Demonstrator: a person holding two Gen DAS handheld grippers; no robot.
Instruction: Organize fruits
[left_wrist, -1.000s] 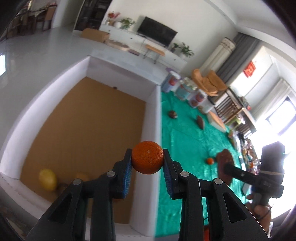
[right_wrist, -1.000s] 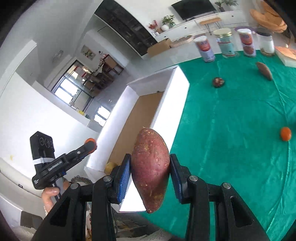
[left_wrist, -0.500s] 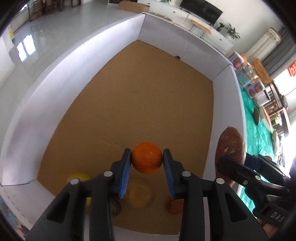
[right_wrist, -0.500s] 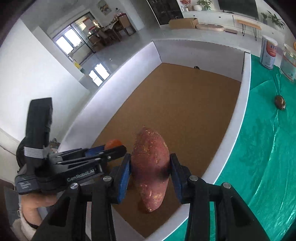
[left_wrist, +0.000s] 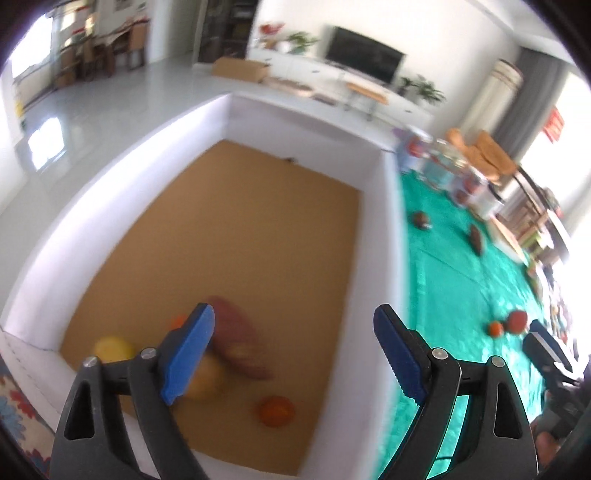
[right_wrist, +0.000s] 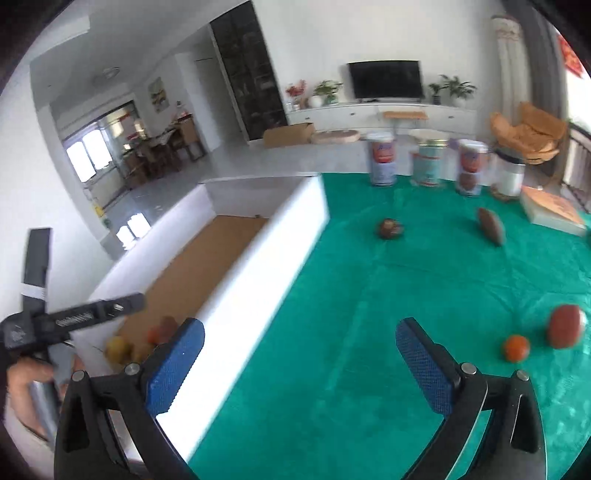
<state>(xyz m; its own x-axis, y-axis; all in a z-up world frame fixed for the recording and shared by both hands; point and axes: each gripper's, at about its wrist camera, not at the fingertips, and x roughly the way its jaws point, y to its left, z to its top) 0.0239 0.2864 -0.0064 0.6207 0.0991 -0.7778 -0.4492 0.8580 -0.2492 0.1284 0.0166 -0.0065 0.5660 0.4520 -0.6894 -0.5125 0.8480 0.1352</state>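
Fruit lies blurred on the brown floor of the white-walled cardboard box (left_wrist: 384, 236): a round orange tangerine (left_wrist: 276, 410), a reddish-purple sweet potato (left_wrist: 236, 343) and a yellow lemon (left_wrist: 110, 349); the left gripper (left_wrist: 293, 354) hangs over them, its blue-padded fingers just opened wide, nothing between; the right gripper (right_wrist: 300, 363), over the green cloth-covered desk (right_wrist: 369, 295) beside the box, has likewise just opened, empty.

Four tins (right_wrist: 382, 162); one white box (left_wrist: 391, 236); two hand-held grippers (left_wrist: 295, 354).

Orange (left_wrist: 275, 410), sweet potato (left_wrist: 236, 339) in box (left_wrist: 376, 236)
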